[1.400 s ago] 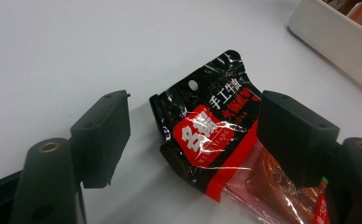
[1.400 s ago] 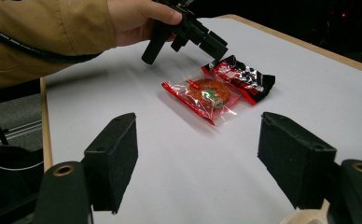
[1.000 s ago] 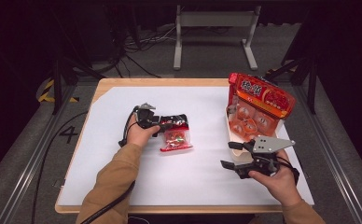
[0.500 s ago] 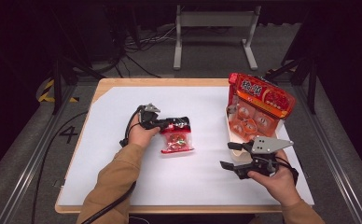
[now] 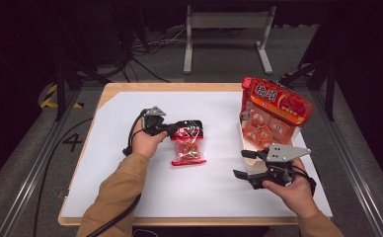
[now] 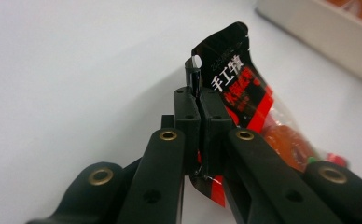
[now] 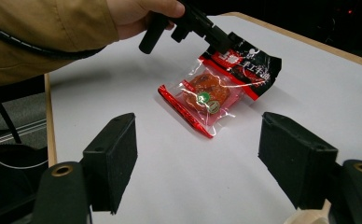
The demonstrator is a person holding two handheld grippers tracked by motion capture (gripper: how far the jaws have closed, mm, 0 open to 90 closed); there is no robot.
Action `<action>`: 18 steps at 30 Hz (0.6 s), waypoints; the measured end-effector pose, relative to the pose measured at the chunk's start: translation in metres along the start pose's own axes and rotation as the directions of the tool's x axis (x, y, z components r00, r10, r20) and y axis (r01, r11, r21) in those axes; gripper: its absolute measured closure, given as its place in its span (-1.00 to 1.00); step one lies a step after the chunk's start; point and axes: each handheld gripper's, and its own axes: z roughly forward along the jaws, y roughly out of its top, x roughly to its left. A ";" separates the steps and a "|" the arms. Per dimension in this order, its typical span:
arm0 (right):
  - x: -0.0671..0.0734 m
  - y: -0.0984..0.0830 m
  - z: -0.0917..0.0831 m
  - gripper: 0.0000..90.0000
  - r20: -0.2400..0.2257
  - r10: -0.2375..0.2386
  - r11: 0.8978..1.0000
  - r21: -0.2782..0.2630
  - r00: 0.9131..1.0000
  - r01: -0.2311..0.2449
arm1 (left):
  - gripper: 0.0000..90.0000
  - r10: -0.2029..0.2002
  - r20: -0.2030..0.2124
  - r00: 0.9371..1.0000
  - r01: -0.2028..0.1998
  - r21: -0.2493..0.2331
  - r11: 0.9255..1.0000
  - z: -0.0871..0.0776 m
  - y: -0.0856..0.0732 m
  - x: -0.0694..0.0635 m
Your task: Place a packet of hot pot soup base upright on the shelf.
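High view: the left gripper [image 5: 179, 129] is clamped on the black top edge of a snack packet [image 5: 188, 147] near the middle of the table [image 5: 115, 187]. Its jaws have just been closing, with the packet's sealed edge between them. The top edge is chosen presumably because it is flat film, clear of the contents. The rest of the packet is seen trailing down toward the table; whether its lower end is touching cannot be told. The right gripper [image 5: 246, 175] is held with jaws wide, nothing in them, just beside a red display box [image 5: 273, 106] of similar snacks at the table's right edge, probably kept ready near it.

Left gripper view: the jaws are seen pressed together on the packet's [image 6: 237, 88] black header, just below the hang hole. The grip is thin and centred, so the bag is likely to hang without twisting.

Right gripper view: wide-set pads [image 7: 114, 154] are aimed across the table at the packet [image 7: 216, 91], well apart from it. The left gripper [image 7: 216, 39] is seen pinching its far corner.
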 end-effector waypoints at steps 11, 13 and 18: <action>-0.001 0.004 -0.005 -0.27 -0.002 0.015 1.000 -0.011 1.000 -0.015 | 0.97 -0.013 0.143 0.990 0.026 -0.093 0.995 -0.029 0.009 -0.027; 0.000 0.005 -0.007 -0.26 -0.008 0.021 1.000 -0.016 1.000 -0.022 | 0.97 -0.018 0.180 0.983 0.037 -0.101 0.994 -0.034 0.009 -0.031; -0.001 0.006 -0.008 -0.23 -0.010 0.027 0.999 -0.018 1.000 -0.027 | 0.98 0.017 0.209 0.978 0.008 -0.120 0.993 -0.042 0.011 -0.046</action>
